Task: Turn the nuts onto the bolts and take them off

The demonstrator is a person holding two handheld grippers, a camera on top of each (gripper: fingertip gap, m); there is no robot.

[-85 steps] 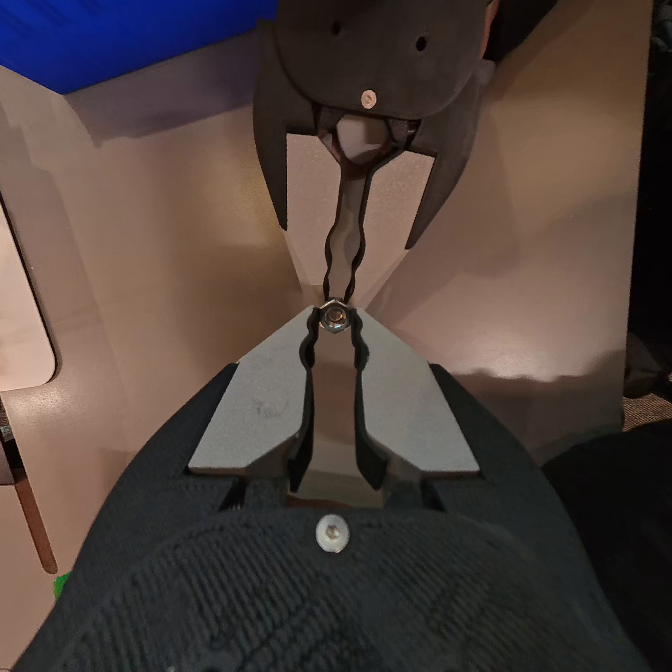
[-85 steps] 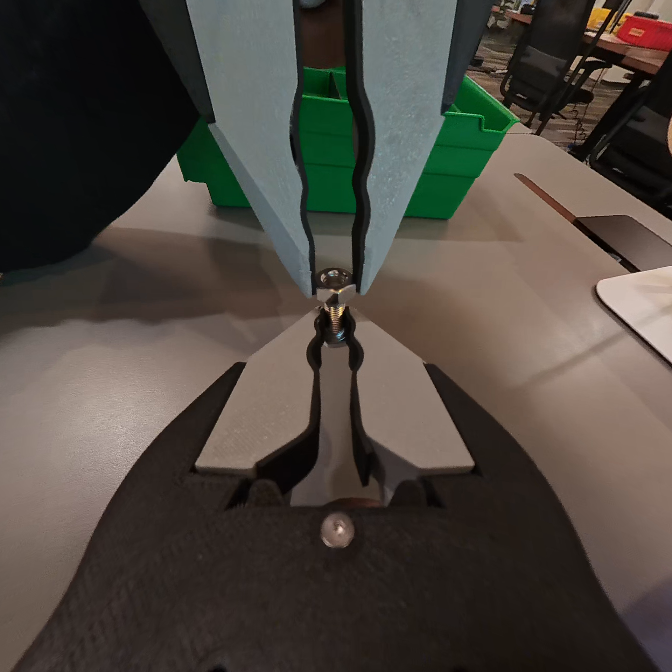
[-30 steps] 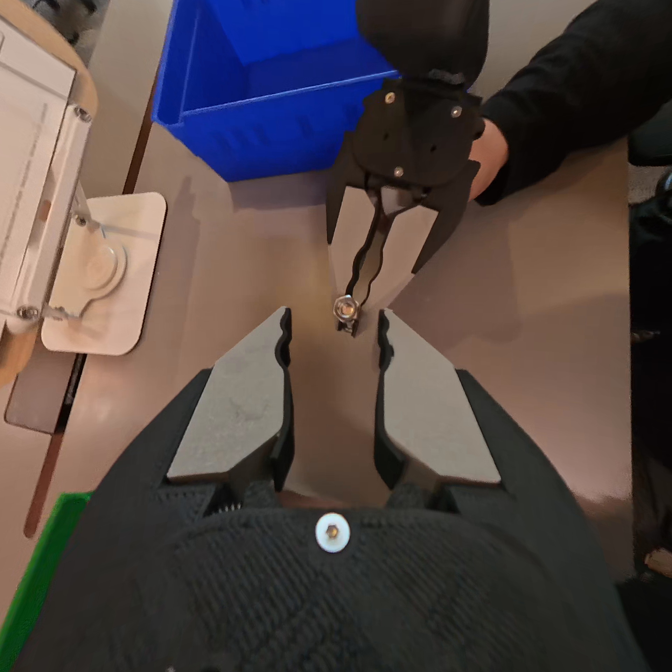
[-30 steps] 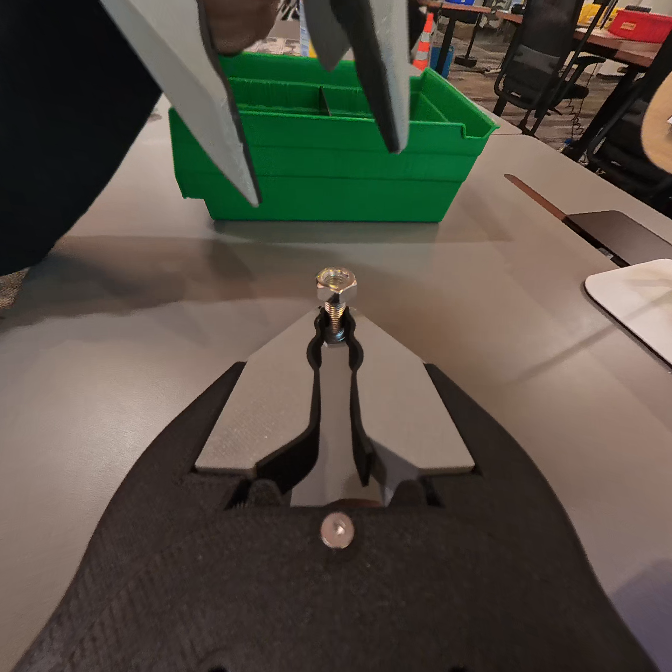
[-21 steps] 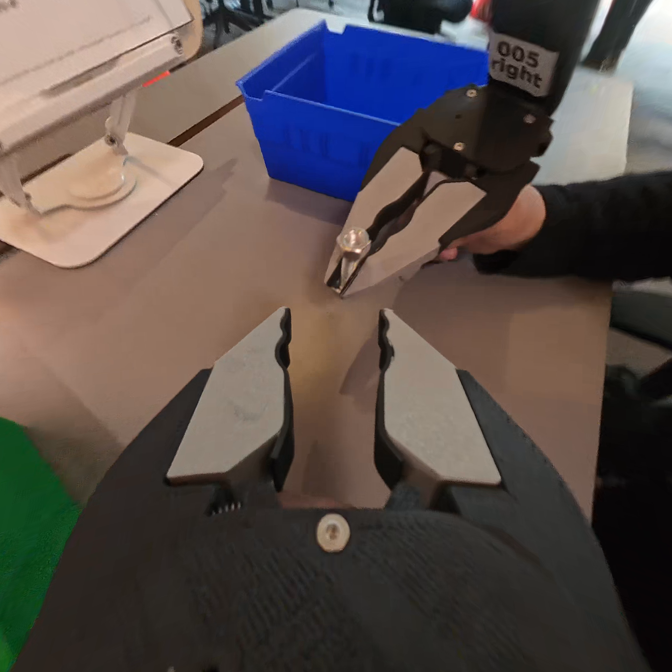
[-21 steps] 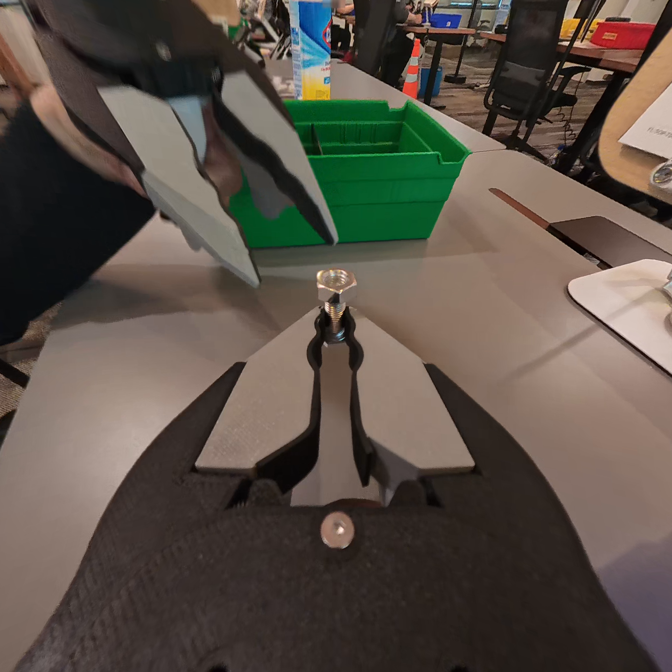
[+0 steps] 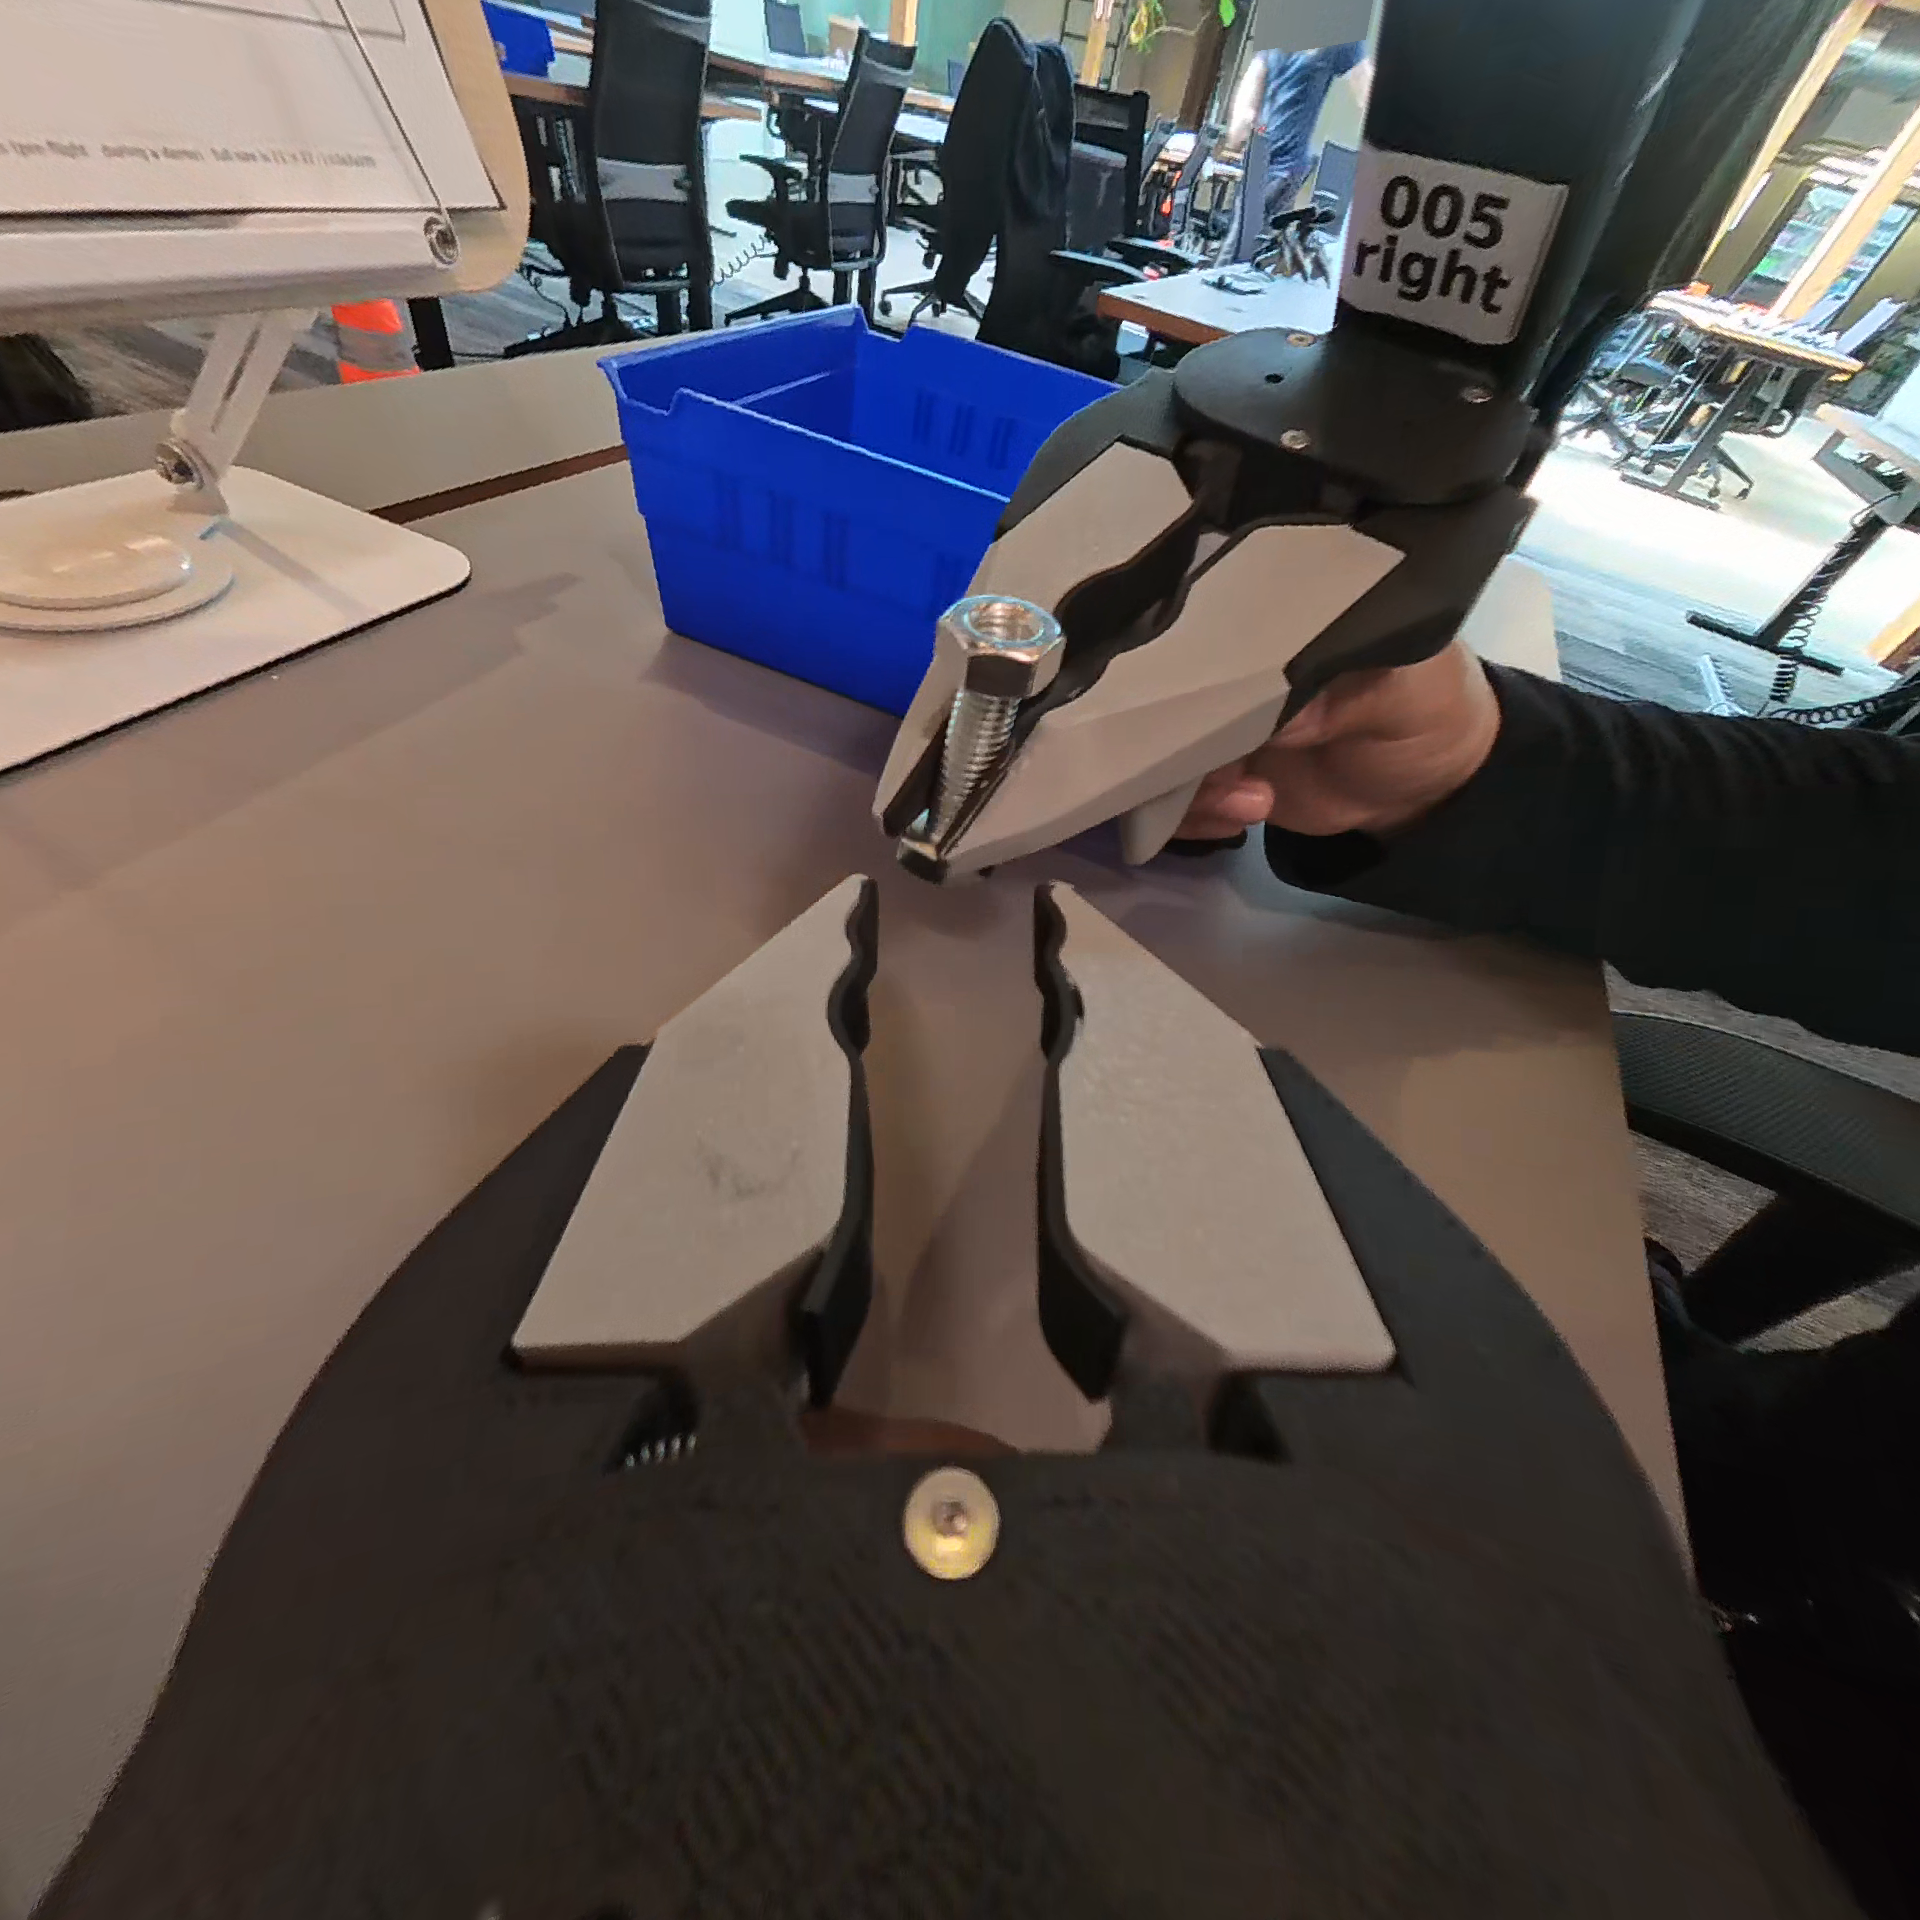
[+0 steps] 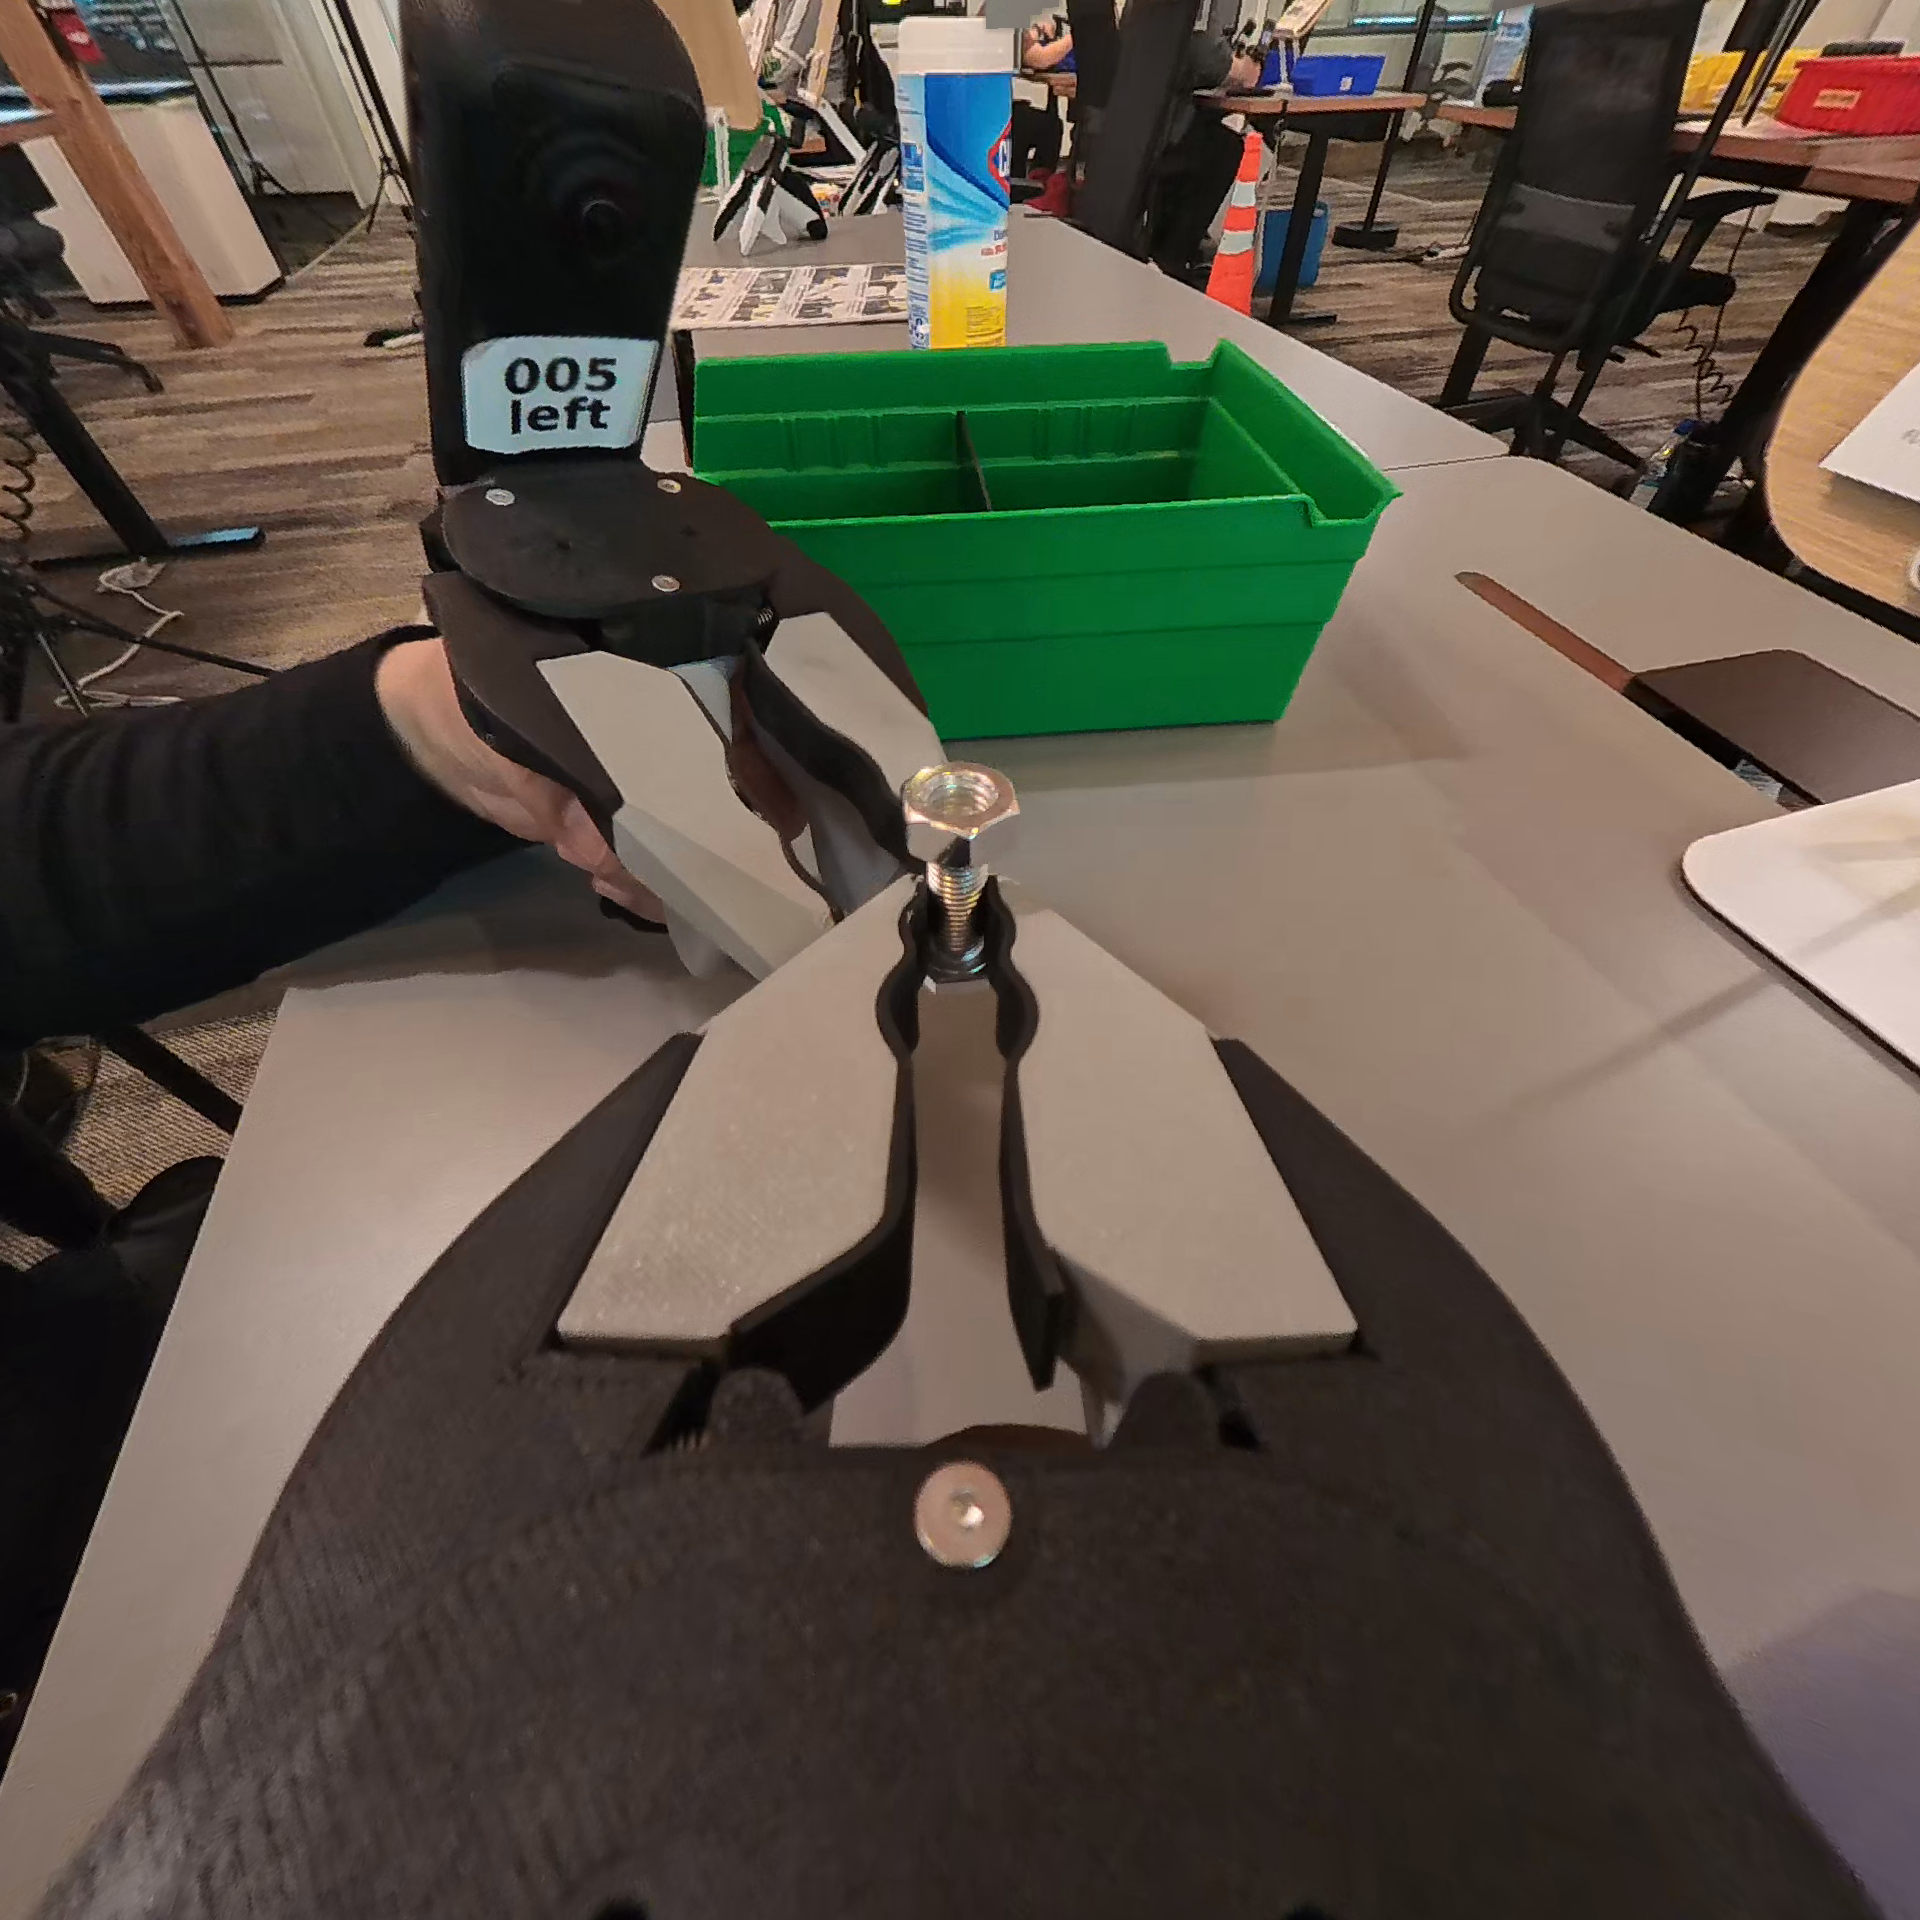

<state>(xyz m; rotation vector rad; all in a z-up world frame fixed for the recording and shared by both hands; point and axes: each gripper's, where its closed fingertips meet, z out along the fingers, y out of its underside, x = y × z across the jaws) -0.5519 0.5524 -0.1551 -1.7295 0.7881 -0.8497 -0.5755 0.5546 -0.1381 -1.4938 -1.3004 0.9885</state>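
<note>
My right gripper [image 8: 956, 920] is shut on the lower end of a silver bolt [image 8: 954, 894] and holds it upright above the grey table [image 8: 1455, 1039]. A silver hex nut [image 8: 958, 805] sits on the bolt's top end. My left gripper [image 7: 951, 909] is open and empty, with its fingertips just below and in front of the bolt [image 7: 971, 748] and nut [image 7: 1000, 649], apart from them. In the right wrist view the left gripper [image 8: 805, 904] sits to the left of the bolt, jaws apart. In the left wrist view the right gripper [image 7: 925, 842] comes in from the upper right.
A blue bin [image 7: 831, 520] stands behind the bolt in the left wrist view, with a white stand base [image 7: 208, 582] to its left. A green divided bin [image 8: 1039, 582] stands at the far side in the right wrist view, a canister [image 8: 954, 187] behind it. A white base [image 8: 1829, 914] lies at right. My two grippers' fingertips are within a few centimetres of each other. The white base [image 8: 1829, 914] is about equally far from each gripper, around 35 centimeters.
My left gripper has opened, let go of the nut, and swung from above the bolt down to a low, level pose beside it. My right gripper still holds the bolt upright.
</note>
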